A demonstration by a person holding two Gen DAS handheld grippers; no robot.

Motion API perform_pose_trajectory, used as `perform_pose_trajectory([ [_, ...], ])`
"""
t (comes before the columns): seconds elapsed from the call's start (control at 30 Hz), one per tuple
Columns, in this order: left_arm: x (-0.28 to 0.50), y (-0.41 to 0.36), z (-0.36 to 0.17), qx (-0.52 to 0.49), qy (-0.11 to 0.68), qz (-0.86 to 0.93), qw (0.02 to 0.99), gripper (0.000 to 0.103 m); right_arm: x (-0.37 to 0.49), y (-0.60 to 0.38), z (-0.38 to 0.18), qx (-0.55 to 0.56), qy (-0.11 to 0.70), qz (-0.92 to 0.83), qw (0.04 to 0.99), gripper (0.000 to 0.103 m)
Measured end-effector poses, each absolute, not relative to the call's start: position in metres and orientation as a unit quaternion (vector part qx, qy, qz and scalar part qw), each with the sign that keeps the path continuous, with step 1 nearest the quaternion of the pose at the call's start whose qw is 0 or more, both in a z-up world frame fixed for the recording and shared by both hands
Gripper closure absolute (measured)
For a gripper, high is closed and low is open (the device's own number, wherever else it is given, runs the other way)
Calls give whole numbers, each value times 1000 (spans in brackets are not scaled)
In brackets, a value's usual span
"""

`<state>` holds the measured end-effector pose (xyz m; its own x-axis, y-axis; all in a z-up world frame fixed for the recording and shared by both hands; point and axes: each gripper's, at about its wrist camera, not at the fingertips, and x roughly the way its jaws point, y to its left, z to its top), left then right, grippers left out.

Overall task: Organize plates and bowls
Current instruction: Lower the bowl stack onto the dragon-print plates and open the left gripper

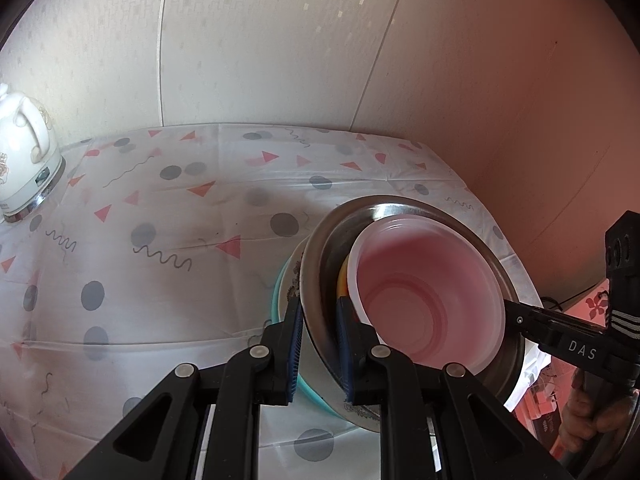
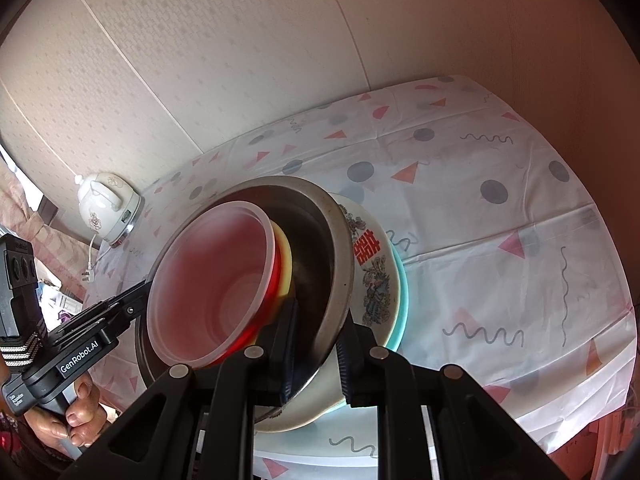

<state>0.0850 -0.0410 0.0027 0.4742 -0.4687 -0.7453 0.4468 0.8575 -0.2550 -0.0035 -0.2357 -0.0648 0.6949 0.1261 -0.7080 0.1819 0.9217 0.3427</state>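
My left claw (image 1: 318,344) is clamped on the steel bowl's (image 1: 320,264) rim, my right claw (image 2: 316,344) pinching the opposite rim, the stack tilted above the tablecloth (image 1: 140,200). The pink tub (image 1: 424,288) nests inside. Only the right view shows the red-lettered plate (image 2: 370,256) underneath; the kettle (image 2: 106,208) sits well apart.

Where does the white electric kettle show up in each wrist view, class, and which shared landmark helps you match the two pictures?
Left wrist view: the white kettle stands at the far left edge, on the patterned tablecloth.
Right wrist view: the white kettle sits left of centre, beyond the stack.
Shared landmark: the steel bowl holding the translucent pink container.
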Motion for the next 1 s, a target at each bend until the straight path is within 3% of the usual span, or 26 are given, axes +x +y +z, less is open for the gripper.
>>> perform_pose_trajectory([
  [0.7,93,-52,-15,14,450,-254,856,86,14,-236,-79,155,400,-55,902,86],
  [1.0,91,-47,-14,0,454,-256,853,85,5,-257,-78,227,390,-31,892,80],
])
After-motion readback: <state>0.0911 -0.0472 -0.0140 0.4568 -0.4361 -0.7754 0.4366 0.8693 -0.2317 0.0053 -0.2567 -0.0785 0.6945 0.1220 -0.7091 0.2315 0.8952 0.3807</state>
